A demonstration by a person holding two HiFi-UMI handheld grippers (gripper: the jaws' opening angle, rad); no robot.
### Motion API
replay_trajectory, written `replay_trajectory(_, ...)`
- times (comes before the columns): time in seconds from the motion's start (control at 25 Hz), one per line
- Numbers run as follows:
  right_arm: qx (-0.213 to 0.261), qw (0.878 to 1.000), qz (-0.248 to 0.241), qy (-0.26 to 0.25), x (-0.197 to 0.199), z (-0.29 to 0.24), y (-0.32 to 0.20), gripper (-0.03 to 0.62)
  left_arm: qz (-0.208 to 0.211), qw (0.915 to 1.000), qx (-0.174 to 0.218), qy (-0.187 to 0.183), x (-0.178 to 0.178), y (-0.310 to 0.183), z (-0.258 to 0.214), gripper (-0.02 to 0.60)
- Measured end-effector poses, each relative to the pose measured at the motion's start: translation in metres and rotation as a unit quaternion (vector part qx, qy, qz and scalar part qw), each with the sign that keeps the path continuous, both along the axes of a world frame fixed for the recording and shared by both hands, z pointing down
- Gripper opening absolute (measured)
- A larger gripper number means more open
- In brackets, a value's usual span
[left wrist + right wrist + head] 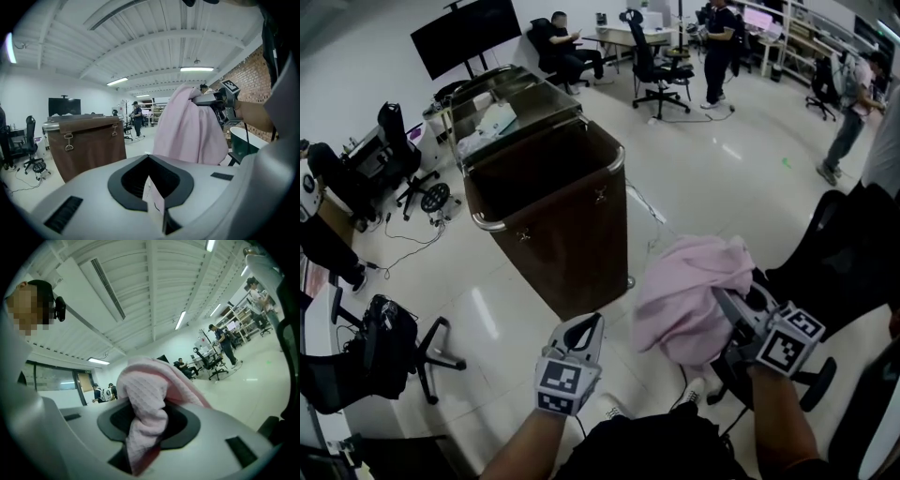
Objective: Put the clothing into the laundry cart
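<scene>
The right gripper [729, 314] is clamped on the cloth [686, 292], which drapes over its jaws and hides their tips. The left gripper [584, 330] has its jaws together and empty. The cart [567, 239] stands just ahead of it, its inside too dark to make out.

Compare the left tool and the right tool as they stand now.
The right tool is clamped on the pink garment; the left tool is shut on nothing. The left tool sits nearer the laundry cart than the right tool. Both are held short of its rim.
</scene>
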State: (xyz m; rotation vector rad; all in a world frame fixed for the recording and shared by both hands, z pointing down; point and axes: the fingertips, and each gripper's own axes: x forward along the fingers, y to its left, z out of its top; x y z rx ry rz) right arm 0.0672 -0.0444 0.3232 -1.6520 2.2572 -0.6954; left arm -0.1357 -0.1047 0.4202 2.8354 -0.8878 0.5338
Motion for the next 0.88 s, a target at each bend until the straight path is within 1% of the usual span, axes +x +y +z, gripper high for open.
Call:
replay_trajectory(0.2,0.01,1.0,-0.016,0.007,-0.031,-0.014,-0.022,0.15,-0.027,0.9995,0.008,0.011,-0.039,-0.019,-0.008,-0.002)
replay_trajectory(0.36,0.025,0.999,-0.023,0.012,-0.056,-0.033,-0.04,0.15,-0.041,0.9988,0.021,0.014,-0.071,-0.033,-0.021,-0.002)
replay_trajectory(0.6,0.053,0.998,-0.021,0.014,-0.082,-0.062,-0.07,0.15,-0.047,0.9981,0.036,0.017,-0.106,-0.053,-0.037,-0.002)
replay_trajectory(0.76,0.067,0.997,-0.034,0.019,-0.099,-0.08,-0.089,0.15,-0.064,0.9967,0.047,0.018,-0.128,-0.065,-0.047,-0.002)
replay_trajectory(0.88,0.077,0.996,-0.048,0.018,-0.112,-0.092,-0.105,0.15,-0.08,0.9948,0.056,0.026,-0.14,-0.075,-0.055,-0.002)
